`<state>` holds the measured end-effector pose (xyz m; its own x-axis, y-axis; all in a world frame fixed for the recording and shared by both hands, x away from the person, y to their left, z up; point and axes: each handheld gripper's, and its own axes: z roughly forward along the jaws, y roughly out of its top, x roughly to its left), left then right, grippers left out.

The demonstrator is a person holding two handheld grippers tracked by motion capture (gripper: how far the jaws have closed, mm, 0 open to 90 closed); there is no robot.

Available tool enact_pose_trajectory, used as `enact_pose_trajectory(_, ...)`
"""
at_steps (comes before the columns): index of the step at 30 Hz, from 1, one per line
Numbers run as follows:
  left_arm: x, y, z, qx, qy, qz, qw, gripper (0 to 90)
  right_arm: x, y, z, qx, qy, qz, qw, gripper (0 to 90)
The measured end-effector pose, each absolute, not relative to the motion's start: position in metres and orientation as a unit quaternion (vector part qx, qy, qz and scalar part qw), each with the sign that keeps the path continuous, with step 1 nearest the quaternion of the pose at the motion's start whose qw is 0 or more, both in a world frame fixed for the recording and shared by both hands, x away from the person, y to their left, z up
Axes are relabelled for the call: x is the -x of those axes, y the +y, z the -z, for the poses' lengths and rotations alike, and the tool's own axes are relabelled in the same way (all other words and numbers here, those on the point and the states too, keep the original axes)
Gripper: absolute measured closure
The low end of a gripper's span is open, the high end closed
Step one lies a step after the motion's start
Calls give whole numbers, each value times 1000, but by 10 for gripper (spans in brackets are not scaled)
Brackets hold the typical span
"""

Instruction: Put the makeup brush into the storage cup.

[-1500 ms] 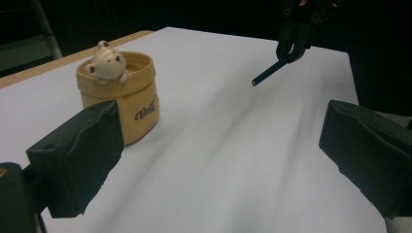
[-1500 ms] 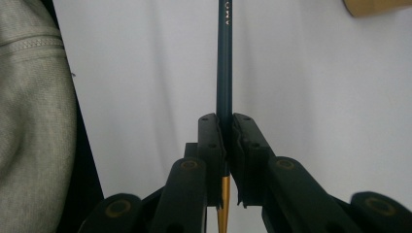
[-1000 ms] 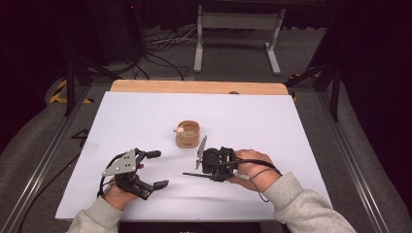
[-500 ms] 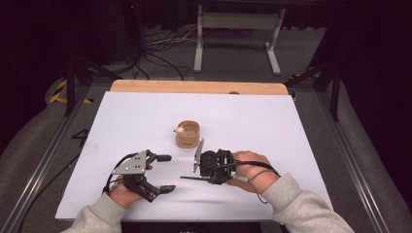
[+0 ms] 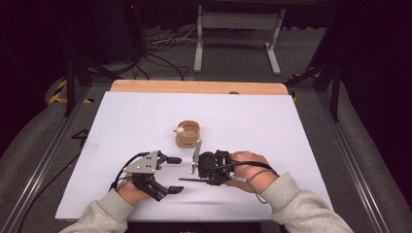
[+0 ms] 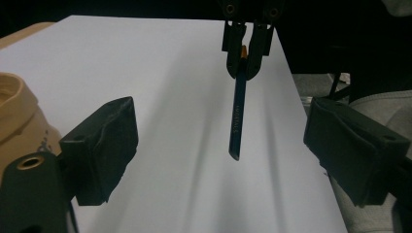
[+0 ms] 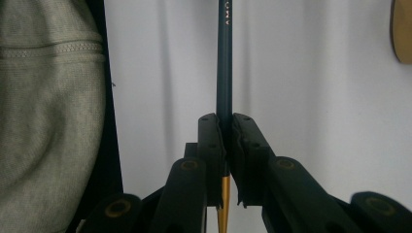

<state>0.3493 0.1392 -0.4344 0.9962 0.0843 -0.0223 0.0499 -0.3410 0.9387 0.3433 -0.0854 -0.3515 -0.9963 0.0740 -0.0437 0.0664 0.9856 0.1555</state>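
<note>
We see the right gripper (image 5: 190, 174) clamped on a slim dark blue pencil (image 5: 192, 179), holding it level just above the white worktop (image 5: 252, 121), tip toward the left gripper (image 5: 173, 174), whose jaws stand wide apart. A round wooden cup (image 5: 187, 134) sits just beyond.

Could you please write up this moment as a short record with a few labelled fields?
surface: white table
right gripper: shut on a dark blue pencil, held near its orange end
pencil direction: points across toward the left gripper
left gripper: open, jaws wide apart, holding nothing
pencil tip: free in the air, between the left jaws' line of sight, not touching them
wooden cup: stands on the table beyond both grippers, untouched
cup contents: cannot tell
</note>
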Motion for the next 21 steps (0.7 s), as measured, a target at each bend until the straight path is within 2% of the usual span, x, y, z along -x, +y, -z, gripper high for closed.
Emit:
enact_pose_trajectory(5, -350, 138, 434, -821, 37, -7, 570, 171, -344, -85, 352, -36, 996, -76, 21, 833)
enact_pose_trajectory(16, -352, 131, 434, -837, 25, 0, 546, 336, -343, -79, 351, -27, 997, -70, 19, 833)
enact_pose_trajectory(21, -352, 129, 434, -841, 19, -4, 540, 382, -343, -78, 350, -24, 997, -70, 20, 833)
